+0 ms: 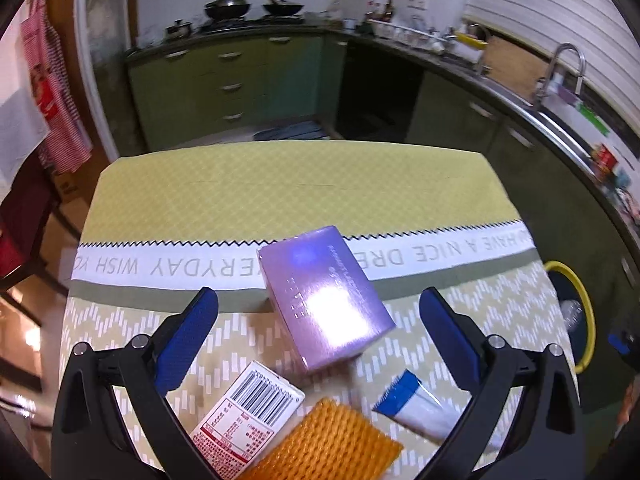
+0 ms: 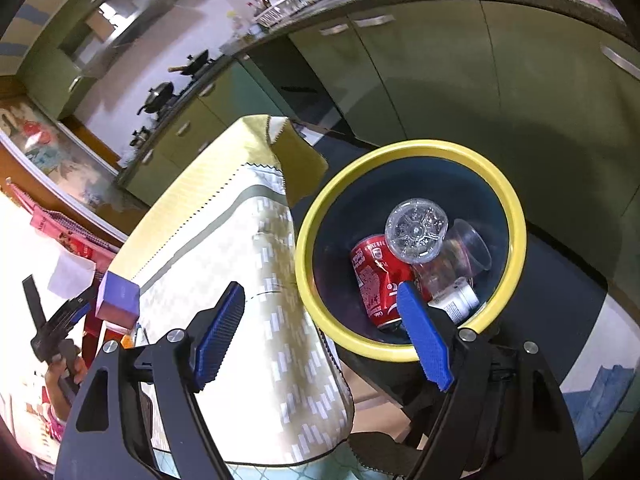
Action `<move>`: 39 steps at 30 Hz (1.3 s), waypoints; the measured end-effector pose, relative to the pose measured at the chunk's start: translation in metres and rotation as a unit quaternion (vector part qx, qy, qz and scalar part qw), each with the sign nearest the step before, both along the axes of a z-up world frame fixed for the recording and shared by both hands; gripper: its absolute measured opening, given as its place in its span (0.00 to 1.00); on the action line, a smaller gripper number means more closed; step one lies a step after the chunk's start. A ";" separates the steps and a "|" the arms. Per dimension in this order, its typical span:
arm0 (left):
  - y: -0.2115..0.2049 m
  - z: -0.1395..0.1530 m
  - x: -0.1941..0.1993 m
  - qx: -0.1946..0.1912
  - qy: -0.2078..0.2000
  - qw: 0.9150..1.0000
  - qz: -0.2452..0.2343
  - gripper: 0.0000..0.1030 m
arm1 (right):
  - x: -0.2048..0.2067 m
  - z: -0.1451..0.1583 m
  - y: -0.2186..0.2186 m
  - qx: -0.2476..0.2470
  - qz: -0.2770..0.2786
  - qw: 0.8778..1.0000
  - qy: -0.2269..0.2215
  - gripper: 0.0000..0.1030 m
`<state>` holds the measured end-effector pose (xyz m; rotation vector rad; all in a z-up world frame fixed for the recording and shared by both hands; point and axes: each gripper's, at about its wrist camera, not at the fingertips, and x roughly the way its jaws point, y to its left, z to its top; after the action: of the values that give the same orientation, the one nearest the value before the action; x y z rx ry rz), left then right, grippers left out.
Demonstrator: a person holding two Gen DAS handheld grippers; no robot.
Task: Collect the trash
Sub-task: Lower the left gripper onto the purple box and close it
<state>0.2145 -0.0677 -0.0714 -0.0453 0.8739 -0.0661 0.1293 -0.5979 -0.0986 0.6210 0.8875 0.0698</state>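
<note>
Both tongs gape empty above the yellow-green tablecloth [image 1: 240, 192].
Left gripper [image 1: 320, 308] frames a shiny purple cardboard box [image 1: 324, 300]; right gripper [image 2: 320, 320] overlooks the yellow-rimmed dark bin [image 2: 508, 200] holding a red can [image 2: 374, 276].

Your left tool [image 1: 318, 312] has glossy black angled arms, each ending in a blue ribbed pad, with round silver screws at the joints. Your right tool [image 2: 322, 328] matches it: black arms, blue ridged pads [image 2: 424, 340], silver screw heads.
</note>
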 end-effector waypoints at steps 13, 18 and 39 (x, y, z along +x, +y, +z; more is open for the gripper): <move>-0.020 -0.017 0.016 0.028 0.033 0.998 0.043 0.82 | 0.001 -0.002 -0.016 0.000 0.023 0.999 -0.024 0.79; -0.023 -0.027 0.019 0.032 0.052 0.997 0.046 0.69 | 0.002 -0.007 -0.022 0.010 0.023 0.999 -0.029 0.79; -0.034 -0.025 0.012 0.046 0.048 0.997 0.026 0.57 | -0.001 -0.018 -0.028 0.023 0.021 0.999 -0.030 0.79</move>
<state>0.2264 -0.1021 -0.0962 0.0163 0.9714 0.0248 0.1281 -0.6256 -0.1164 0.6404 0.8427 0.1457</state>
